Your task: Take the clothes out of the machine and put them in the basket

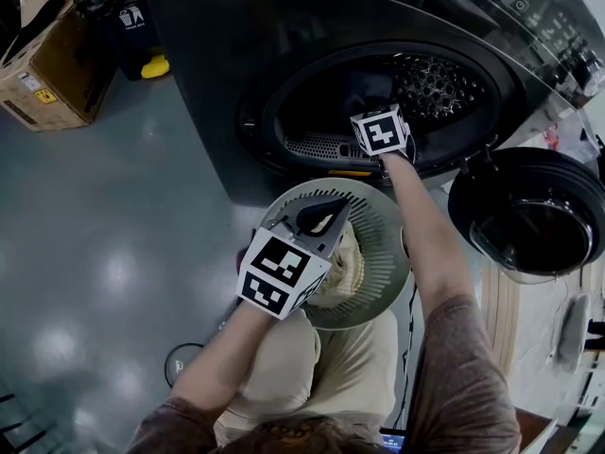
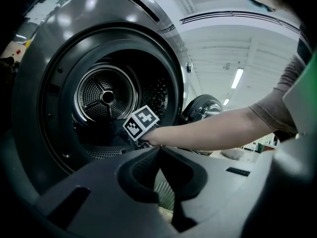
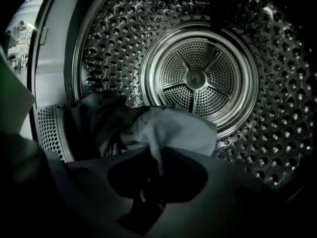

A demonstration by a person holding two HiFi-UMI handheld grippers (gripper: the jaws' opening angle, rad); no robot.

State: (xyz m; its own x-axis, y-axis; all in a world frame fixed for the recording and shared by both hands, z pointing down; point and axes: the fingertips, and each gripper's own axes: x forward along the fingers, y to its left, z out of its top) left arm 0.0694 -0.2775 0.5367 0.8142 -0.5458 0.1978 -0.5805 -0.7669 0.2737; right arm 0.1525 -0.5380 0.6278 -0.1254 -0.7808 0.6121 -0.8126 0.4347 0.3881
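The dark machine [image 1: 284, 55] stands with its drum [image 1: 425, 88] open. My right arm reaches into it; only the right gripper's marker cube [image 1: 381, 130] shows in the head view. In the right gripper view, my right gripper [image 3: 159, 155] is shut on a fold of a pale blue-grey cloth [image 3: 183, 130] that lies low in the perforated drum [image 3: 198, 78]. A darker garment [image 3: 96, 118] lies to its left. My left gripper [image 1: 342, 206] hovers over the round slatted basket [image 1: 388, 253], fingertips together and nothing between them. A beige cloth [image 1: 345, 263] lies in the basket.
The machine's round door [image 1: 529, 216] hangs open at the right, close to the basket. A cardboard box [image 1: 47, 64] and a yellow object [image 1: 156, 64] sit on the grey floor at the far left. My knees in beige trousers [image 1: 284, 367] are just behind the basket.
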